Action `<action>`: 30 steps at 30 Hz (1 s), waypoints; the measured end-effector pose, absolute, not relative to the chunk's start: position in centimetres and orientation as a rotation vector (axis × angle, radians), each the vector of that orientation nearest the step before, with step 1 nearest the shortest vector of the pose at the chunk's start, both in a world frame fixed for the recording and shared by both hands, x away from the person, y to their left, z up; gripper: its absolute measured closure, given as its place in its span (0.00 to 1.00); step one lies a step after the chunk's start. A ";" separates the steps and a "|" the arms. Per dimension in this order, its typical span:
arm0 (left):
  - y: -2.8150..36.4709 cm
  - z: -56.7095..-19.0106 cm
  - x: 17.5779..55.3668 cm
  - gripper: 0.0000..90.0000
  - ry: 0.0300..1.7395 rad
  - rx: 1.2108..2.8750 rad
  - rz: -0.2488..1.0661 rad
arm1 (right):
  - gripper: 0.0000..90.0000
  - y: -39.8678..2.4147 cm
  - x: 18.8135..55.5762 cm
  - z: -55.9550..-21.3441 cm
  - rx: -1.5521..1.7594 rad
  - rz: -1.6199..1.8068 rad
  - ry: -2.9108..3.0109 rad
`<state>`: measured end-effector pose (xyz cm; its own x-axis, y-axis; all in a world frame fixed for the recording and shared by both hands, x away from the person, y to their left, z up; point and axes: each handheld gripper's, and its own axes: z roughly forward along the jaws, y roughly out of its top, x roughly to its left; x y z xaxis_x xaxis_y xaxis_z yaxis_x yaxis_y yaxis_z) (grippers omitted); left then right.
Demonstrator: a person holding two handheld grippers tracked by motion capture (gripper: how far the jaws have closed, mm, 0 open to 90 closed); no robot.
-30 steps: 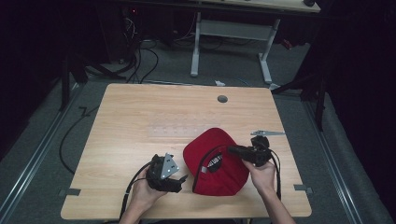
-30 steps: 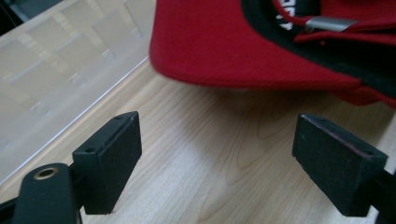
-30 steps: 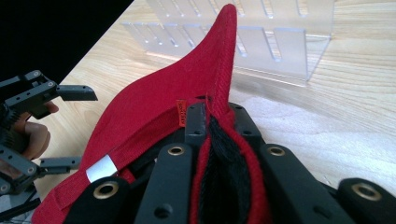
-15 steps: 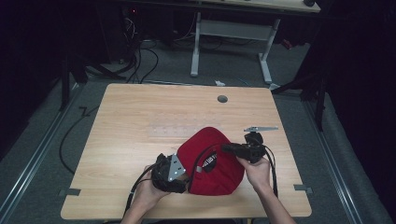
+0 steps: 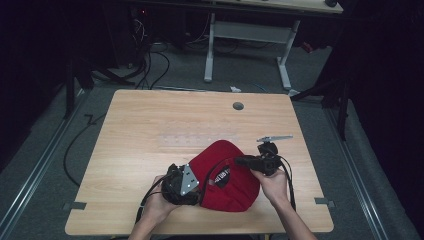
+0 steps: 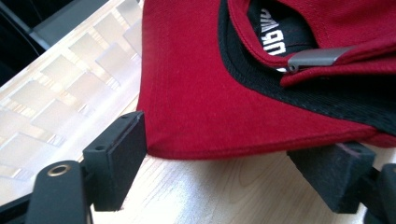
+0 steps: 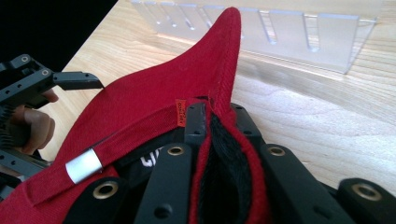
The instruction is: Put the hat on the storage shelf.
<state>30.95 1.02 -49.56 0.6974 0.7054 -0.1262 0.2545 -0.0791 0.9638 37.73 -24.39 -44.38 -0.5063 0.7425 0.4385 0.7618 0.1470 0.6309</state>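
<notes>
Both grippers work the red cap (image 5: pixel 227 177) at the table's (image 5: pixel 150 125) near edge: right gripper (image 7: pixel 210 126) clamps its rim, while left gripper (image 6: pixel 233 163), jaws spread, has closed in to straddle the cap's left edge, probably about to pinch it.

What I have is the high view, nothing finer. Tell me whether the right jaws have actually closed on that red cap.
Observer: Yes. In the right gripper view, the right gripper is shut on the red cap. Its jaws pinch the rim's red fabric and black inner band.
Operator: Now report the left one.
Observer: The left gripper is open. Its jaws stand wide apart with the cap's lower edge between them, not clamped.
Operator: Give me the back strap.
Observer: The strap runs across the cap's opening and carries a silver metal clasp.
</notes>
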 end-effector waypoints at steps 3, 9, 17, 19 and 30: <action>0.9 -49.5 30.8 0.26 0.770 1.651 0.445 | 0.90 -24.1 37.6 -44.1 -1.541 -1.312 -2.373; 0.8 -49.3 30.8 0.39 0.763 1.659 0.440 | 0.90 -23.4 37.6 -43.8 -1.497 -1.304 -2.374; 1.7 -49.0 30.9 0.58 0.762 1.655 0.439 | 0.89 -23.1 37.3 -43.7 -1.473 -1.303 -2.380; 1.9 -48.9 30.9 0.62 0.760 1.657 0.436 | 0.88 -23.1 37.3 -43.7 -1.458 -1.309 -2.382; 2.1 -48.2 30.1 0.84 0.696 1.681 0.322 | 0.83 -23.2 37.5 -43.7 -1.440 -1.329 -2.371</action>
